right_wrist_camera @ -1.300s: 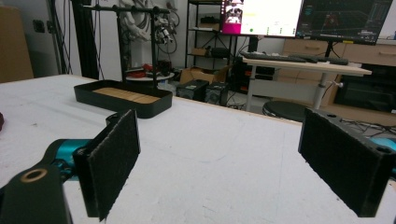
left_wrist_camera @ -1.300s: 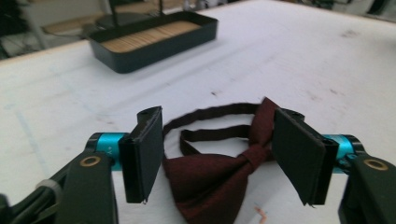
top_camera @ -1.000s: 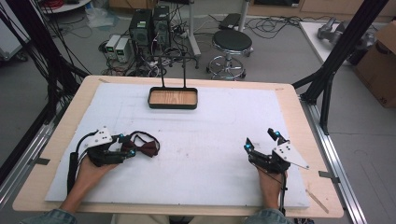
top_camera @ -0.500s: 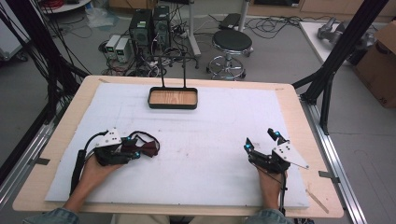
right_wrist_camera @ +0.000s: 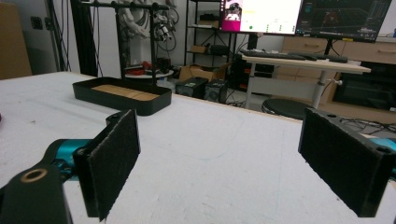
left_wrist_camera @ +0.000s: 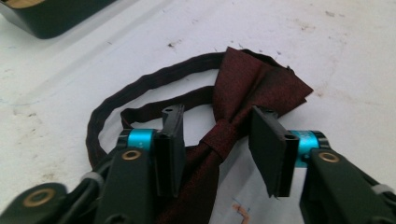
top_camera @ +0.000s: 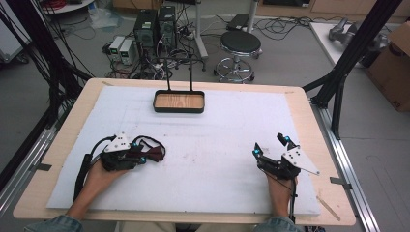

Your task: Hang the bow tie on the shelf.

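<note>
Left tool (left_wrist_camera: 217, 140), jaws spread, straddles the dark red fabric bow tie (left_wrist_camera: 243, 100), not yet gripped. Right tool (top_camera: 271, 147) spread, idle. Black wooden-floored tray (top_camera: 179, 101) empty.

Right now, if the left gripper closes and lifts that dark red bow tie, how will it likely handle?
Probably floppy: the bow tie is thin fabric, so its wings would droop. Its strap lies in a loose loop and would likely dangle. The left gripper straddles the centre knot, likely a firm hold.
</note>
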`<state>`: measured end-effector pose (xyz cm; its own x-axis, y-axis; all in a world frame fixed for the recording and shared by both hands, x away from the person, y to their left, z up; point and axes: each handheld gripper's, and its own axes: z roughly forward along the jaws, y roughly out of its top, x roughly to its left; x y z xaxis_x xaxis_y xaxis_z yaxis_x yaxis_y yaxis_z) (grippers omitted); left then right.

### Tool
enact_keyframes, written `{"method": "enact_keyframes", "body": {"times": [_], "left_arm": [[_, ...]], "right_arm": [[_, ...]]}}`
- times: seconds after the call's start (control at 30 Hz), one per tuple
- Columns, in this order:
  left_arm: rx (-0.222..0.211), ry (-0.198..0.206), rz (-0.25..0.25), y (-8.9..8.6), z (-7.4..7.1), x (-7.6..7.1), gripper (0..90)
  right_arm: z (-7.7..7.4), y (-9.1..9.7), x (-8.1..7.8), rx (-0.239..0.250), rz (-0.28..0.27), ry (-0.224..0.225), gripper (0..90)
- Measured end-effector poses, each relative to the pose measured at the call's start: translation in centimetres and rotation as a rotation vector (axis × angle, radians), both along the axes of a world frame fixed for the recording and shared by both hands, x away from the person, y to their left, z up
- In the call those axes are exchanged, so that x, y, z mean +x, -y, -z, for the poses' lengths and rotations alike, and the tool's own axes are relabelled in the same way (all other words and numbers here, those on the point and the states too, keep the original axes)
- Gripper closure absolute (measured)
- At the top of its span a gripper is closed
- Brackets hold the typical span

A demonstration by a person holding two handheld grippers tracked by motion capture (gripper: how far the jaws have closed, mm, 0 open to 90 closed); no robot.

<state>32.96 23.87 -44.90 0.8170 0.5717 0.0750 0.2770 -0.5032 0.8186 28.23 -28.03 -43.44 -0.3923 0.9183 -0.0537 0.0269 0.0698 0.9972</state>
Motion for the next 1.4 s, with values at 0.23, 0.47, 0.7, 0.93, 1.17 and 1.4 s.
{"method": "enact_keyframes", "body": {"times": [0.23,0.47,0.7,0.93,1.17,1.4], "left_arm": [[0.042,0.015,0.009,0.1,0.1,-0.1,72.7],[0.014,0.02,0.023,-0.3,-0.3,-0.3,75.3],[-0.042,0.044,0.047,-1.0,-1.9,-0.5,75.8],[-0.085,0.05,0.055,-1.5,-3.9,0.5,75.9],[-0.129,0.045,0.066,-0.7,-7.0,3.5,75.9],[-0.167,0.037,0.052,-0.4,-8.7,5.6,75.9]], "right_arm": [[0.0,0.0,0.0,0.001,0.002,0.0,11.9],[0.0,0.0,0.0,-0.003,0.004,0.0,11.9],[0.1,0.0,0.1,-0.002,0.003,-0.008,11.9],[0.1,0.0,0.1,0.007,0.003,-0.012,11.9],[0.1,0.1,0.1,0.01,0.004,-0.012,11.9],[0.1,0.0,0.1,0.008,0.002,-0.014,11.9]]}}
